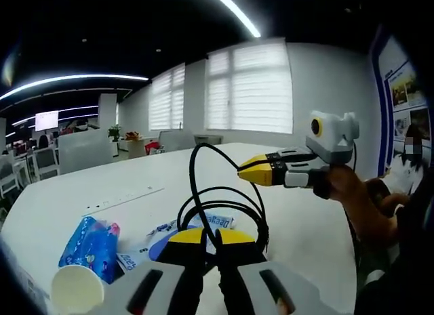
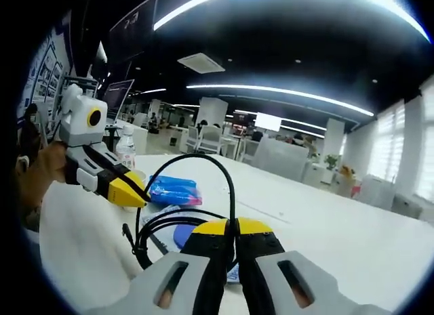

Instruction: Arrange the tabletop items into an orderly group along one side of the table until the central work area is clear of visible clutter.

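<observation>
Both claws pinch one black cable point(image 1: 203, 186).
Left claw point(image 1: 211, 242) and right claw point(image 2: 231, 232) should lift together, clear of the cup point(image 1: 76, 288) below.

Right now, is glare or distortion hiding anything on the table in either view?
Left gripper view: bright blinds wash out, fisheye bends the ceiling light strip, but the black cable and paper cup stay clear. Right gripper view: dark ceiling, curved light strips, the blue packet sharp.
</observation>
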`<state>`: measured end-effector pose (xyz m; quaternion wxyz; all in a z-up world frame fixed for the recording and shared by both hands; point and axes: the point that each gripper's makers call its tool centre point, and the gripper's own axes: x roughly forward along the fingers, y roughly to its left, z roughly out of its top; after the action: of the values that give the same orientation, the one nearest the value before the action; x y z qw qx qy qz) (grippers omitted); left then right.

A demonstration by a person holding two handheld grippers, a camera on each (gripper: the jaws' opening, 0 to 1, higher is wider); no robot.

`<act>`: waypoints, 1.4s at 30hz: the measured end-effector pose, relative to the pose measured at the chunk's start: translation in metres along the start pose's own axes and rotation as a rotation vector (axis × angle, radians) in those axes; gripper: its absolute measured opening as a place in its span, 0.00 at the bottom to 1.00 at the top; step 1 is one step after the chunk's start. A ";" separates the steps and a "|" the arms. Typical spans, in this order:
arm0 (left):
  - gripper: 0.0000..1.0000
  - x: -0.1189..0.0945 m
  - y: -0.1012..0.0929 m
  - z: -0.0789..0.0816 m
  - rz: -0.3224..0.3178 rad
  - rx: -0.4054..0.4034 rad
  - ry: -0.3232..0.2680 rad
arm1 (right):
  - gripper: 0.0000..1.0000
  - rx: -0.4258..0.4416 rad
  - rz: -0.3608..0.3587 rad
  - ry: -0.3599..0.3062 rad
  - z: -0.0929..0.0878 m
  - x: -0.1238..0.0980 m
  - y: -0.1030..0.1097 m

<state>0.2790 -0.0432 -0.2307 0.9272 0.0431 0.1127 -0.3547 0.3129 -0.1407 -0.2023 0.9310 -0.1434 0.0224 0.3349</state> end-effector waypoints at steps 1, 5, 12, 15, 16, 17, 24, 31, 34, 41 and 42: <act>0.03 0.000 0.000 0.000 -0.001 0.002 0.000 | 0.00 -0.001 -0.001 -0.001 0.001 0.000 0.000; 0.03 -0.001 -0.001 0.001 -0.004 0.003 -0.003 | 0.00 -0.010 -0.006 0.001 0.001 -0.002 0.002; 0.03 -0.004 0.000 -0.001 -0.002 0.000 -0.008 | 0.00 -0.019 -0.009 0.003 0.000 -0.004 0.008; 0.03 -0.005 0.000 -0.003 -0.002 -0.004 -0.007 | 0.00 -0.017 -0.007 0.004 -0.001 -0.003 0.008; 0.03 -0.006 -0.002 -0.004 -0.004 -0.007 -0.007 | 0.00 -0.018 -0.006 0.004 -0.001 -0.003 0.009; 0.03 -0.006 -0.002 -0.004 -0.003 -0.006 -0.007 | 0.00 -0.019 -0.005 0.005 -0.001 -0.003 0.009; 0.03 -0.008 -0.007 -0.006 -0.007 -0.003 -0.003 | 0.00 -0.019 -0.006 0.005 0.000 0.000 0.007; 0.03 -0.008 -0.012 -0.007 -0.014 0.000 -0.001 | 0.00 -0.026 -0.012 0.002 0.001 -0.002 0.005; 0.03 -0.008 -0.015 -0.007 -0.023 -0.006 -0.003 | 0.00 -0.025 -0.016 -0.001 0.001 -0.003 0.002; 0.03 -0.009 -0.020 -0.005 -0.031 0.000 -0.008 | 0.00 -0.023 -0.016 -0.006 0.003 -0.007 0.003; 0.03 -0.009 -0.021 -0.004 -0.032 0.001 -0.008 | 0.00 -0.025 -0.017 -0.006 0.003 -0.007 0.003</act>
<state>0.2577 -0.0522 -0.2327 0.9219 0.0404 0.1094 -0.3695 0.3056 -0.1416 -0.1990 0.9319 -0.1543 0.0142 0.3279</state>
